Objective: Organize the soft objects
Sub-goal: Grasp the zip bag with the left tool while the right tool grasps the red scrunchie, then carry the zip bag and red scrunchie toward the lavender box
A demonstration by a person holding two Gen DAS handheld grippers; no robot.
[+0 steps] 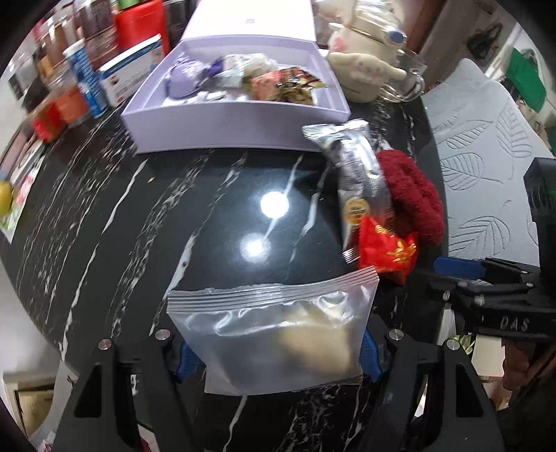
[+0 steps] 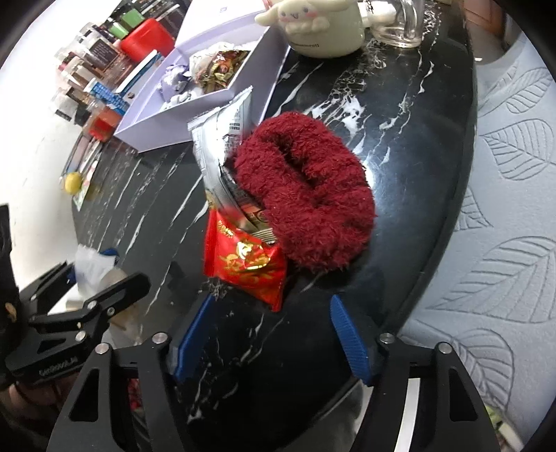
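My left gripper (image 1: pixel 274 354) is shut on a clear zip bag (image 1: pixel 278 330) with a pale soft lump inside, held just above the black marble table (image 1: pixel 156 215). To its right lie a silver foil packet (image 1: pixel 358 174), a red snack packet (image 1: pixel 387 248) and a dark red fuzzy scrunchie (image 1: pixel 413 194). My right gripper (image 2: pixel 274 333) is open, its blue fingers (image 2: pixel 349 337) just short of the red snack packet (image 2: pixel 246 260) and the scrunchie (image 2: pixel 305 194). The silver packet (image 2: pixel 222 153) lies partly under the scrunchie. The zip bag (image 2: pixel 93 271) shows at the left in the right wrist view.
An open lilac box (image 1: pixel 236 121) with wrappers and small items stands at the back of the table; it also shows in the right wrist view (image 2: pixel 194 114). A cream plush-decorated mug (image 2: pixel 319 27) and a glass (image 2: pixel 399 24) stand behind it. Jars and boxes (image 1: pixel 80 69) line the left. A grey leaf-pattern cushion (image 2: pixel 514 208) borders the right edge.
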